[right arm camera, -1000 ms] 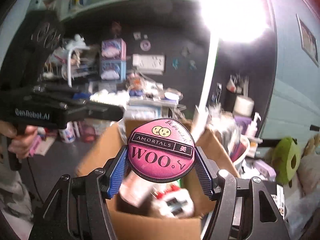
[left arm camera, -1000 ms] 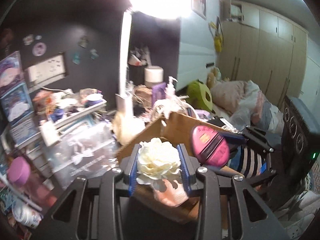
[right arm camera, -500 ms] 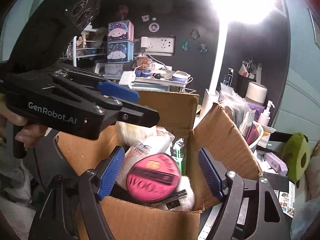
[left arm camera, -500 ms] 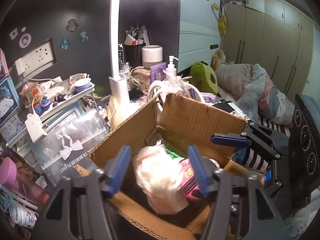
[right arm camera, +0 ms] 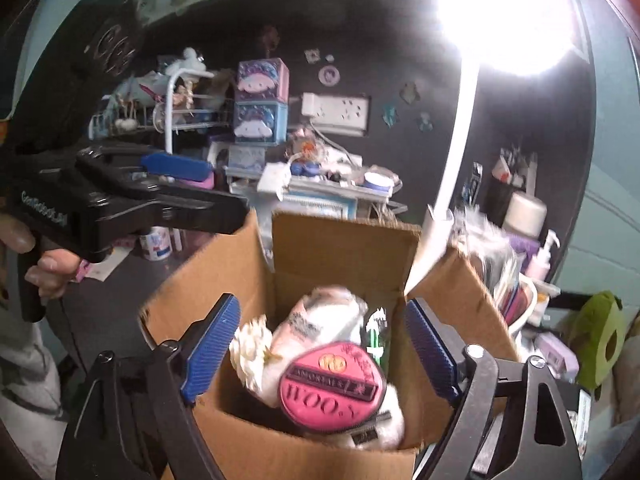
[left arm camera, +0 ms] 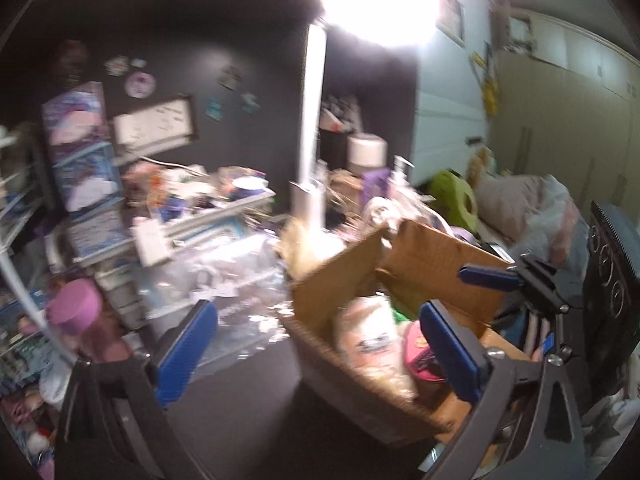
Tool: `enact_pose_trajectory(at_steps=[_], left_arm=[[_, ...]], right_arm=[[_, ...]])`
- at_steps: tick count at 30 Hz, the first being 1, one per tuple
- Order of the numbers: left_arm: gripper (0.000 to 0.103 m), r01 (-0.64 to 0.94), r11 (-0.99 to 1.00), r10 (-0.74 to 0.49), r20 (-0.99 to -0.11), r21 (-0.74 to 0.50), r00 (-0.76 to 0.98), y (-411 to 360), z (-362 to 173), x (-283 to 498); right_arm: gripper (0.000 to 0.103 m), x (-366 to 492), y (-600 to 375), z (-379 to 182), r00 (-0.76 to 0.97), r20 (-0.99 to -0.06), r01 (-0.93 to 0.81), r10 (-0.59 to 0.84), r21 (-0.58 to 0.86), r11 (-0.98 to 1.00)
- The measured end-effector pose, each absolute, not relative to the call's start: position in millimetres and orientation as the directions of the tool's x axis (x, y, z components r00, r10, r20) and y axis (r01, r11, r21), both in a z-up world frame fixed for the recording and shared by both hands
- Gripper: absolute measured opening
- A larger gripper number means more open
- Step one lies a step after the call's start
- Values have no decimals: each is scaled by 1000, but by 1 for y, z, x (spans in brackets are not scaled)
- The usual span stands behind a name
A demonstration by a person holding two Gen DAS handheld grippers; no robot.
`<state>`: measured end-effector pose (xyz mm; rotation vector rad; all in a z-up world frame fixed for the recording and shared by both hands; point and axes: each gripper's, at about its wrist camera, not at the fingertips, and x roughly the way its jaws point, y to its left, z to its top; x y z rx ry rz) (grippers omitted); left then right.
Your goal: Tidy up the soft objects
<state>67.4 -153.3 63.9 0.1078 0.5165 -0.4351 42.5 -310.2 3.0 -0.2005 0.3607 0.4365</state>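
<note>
- The pink round pouch [right arm camera: 334,388] lies flat on top of the pile inside the cardboard box [right arm camera: 352,248], lettered face up; it sits directly below the right gripper's spread fingers, which looks like where it was let go
- Beside it, toward the left wall of the box, rests the cream fabric flower [right arm camera: 250,350], leaning on a white-and-pink soft bundle [right arm camera: 316,324] that fills the middle; a green-and-white packet [right arm camera: 376,334] stands wedged at the back
- The box flaps are folded up and outward, leaving the mouth wide, so soft pieces can simply be dropped in
- The right gripper [right arm camera: 320,356] hangs just over the near rim, jaws opening, nothing pressed between the blue pads; the pouch is below them, not gripped
- The left gripper [left arm camera: 316,356] is off to the box's left side, jaws opening to their widest and empty; one finger lies over the box corner, the other over the dark desk [left arm camera: 240,400]
- In the right view a hand [right arm camera: 38,264] holds the left gripper's handle
- Around the box the desk is crowded: a white lamp post [right arm camera: 460,136], shelves, bottles, a pink cup [left arm camera: 74,308], so the box is probably the one collecting spot
</note>
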Motion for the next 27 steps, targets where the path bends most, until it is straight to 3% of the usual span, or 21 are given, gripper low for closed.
enact_pose_trajectory(at_steps=[12, 17, 27], left_arm=[[102, 116, 993, -114, -435, -23, 893, -83, 50, 36], [102, 69, 997, -78, -435, -35, 897, -68, 43, 31], [102, 44, 999, -52, -421, -30, 905, -64, 42, 25]], right_arm=[[103, 34, -299, 18, 821, -239, -552, 518, -100, 828], [103, 39, -295, 13, 798, -231, -579, 557, -34, 815], [103, 36, -293, 14, 808, -221, -568, 547, -40, 822]])
